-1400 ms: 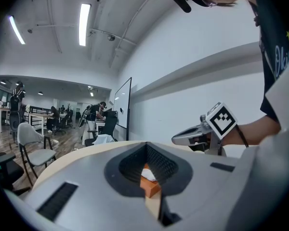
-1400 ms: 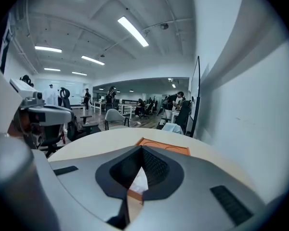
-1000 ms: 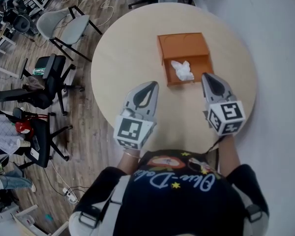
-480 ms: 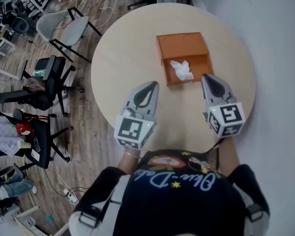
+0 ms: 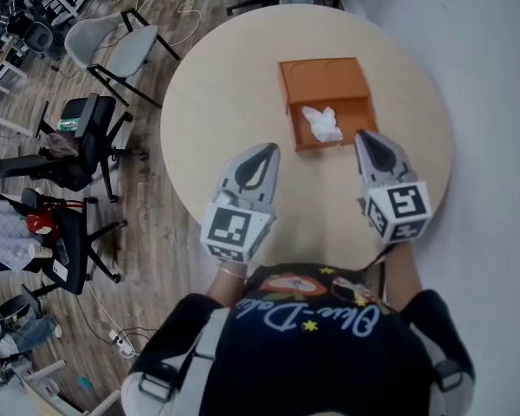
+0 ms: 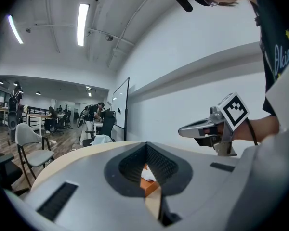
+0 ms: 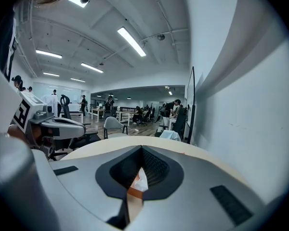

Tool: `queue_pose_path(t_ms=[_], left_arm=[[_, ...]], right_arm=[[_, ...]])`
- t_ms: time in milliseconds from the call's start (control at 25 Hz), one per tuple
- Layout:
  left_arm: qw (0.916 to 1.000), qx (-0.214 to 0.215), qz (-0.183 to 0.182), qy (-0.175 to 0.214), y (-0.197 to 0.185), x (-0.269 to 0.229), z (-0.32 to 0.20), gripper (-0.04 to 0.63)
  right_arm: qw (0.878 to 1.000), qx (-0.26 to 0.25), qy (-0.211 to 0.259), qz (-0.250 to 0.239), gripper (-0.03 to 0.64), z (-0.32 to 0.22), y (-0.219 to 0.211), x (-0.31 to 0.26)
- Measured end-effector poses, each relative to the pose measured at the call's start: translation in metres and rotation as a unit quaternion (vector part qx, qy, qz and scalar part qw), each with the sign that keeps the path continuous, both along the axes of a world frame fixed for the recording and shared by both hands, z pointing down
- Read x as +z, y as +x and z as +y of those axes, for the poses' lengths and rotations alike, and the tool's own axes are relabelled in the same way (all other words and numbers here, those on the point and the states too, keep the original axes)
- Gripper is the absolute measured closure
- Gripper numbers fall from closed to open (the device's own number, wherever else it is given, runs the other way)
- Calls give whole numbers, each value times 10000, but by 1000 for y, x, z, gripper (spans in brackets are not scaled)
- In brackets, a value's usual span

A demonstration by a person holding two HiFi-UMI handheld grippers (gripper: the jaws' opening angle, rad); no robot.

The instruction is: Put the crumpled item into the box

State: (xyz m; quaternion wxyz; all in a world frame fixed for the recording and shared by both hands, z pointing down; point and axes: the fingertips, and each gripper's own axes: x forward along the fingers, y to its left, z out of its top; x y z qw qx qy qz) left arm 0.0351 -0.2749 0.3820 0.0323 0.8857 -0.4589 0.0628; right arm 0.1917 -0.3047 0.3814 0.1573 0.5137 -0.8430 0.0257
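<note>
Head view gives us a round beige tabletop [image 5: 225, 94] with a shallow orange open-topped box [image 5: 325, 81] on its far right part. The crumpled white tissue [image 5: 321, 125] lies inside the box, against the wall nearest us.

Our left gripper [image 5: 268, 151] hangs over the table's near edge, well apart from the box and to its left. Our right gripper [image 5: 364, 136] hangs with its tip just beside the box's near right corner, not touching the tissue.

Left gripper view shows that gripper's two fingers pressed together at the tips with nothing pinched; through the slit between them we see a sliver of the orange box and the tissue beyond. Right gripper view shows the same: fingers closed on each other, empty, with the tissue and the box edge visible past them.

Off the table's left side stand a grey chair [image 5: 113, 46] and black office chairs [image 5: 87, 141] on a wooden floor [image 5: 156, 224].
</note>
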Motion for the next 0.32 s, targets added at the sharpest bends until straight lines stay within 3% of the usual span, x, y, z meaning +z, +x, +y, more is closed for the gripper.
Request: queue_pose_path(t_ms=[320], left_arm=[[10000, 21, 0, -22, 5, 5, -1, 603]], right_arm=[[10000, -42, 21, -52, 617, -1, 2, 3]])
